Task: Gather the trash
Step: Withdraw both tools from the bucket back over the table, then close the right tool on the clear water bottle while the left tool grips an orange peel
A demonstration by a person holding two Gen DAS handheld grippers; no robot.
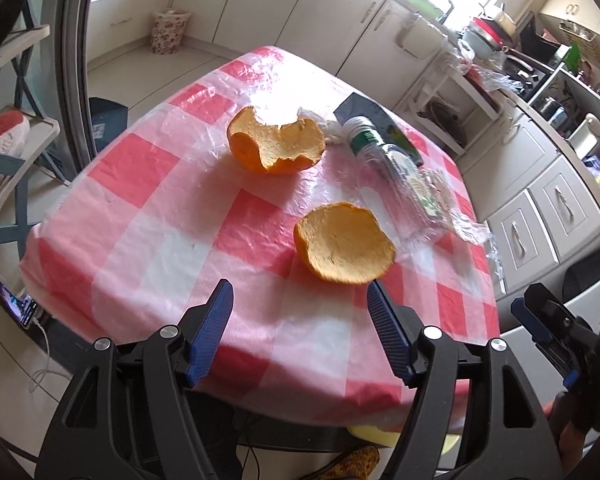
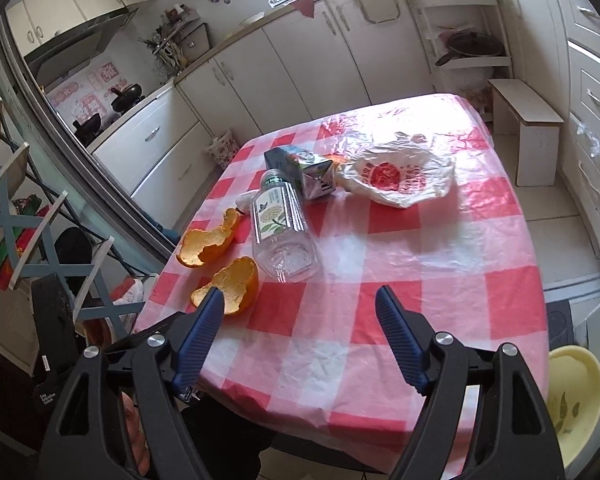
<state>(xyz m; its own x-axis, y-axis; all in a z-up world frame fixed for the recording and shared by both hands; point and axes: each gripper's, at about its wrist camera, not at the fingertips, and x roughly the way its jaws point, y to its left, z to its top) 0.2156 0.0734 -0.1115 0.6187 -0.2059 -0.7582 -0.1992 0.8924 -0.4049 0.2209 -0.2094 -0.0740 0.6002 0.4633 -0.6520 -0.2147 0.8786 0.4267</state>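
A table under a red-and-white checked cloth [image 1: 148, 208] [image 2: 440, 272] carries the trash. Two orange peel halves lie on it, the near peel [image 1: 346, 246] [image 2: 236, 278] and the far peel [image 1: 278, 142] [image 2: 206, 244]. An empty clear plastic bottle [image 1: 396, 168] [image 2: 280, 226] lies on its side beside them. Behind it rest a small drink carton [image 2: 304, 172] [image 1: 370, 116] and a crumpled white plastic bag with red print [image 2: 396, 178]. My left gripper [image 1: 300, 298] is open just short of the near peel, nothing between its fingers. My right gripper [image 2: 300, 304] is open over the cloth, its left finger beside the near peel.
Kitchen cabinets [image 2: 308, 56] and a counter run behind the table. A low white stool [image 2: 528, 128] stands at the right. A yellow bin [image 2: 572, 396] sits below the table's near right edge. A blue-framed shelf [image 1: 4, 152] stands left. The right gripper shows in the left wrist view [image 1: 540, 320].
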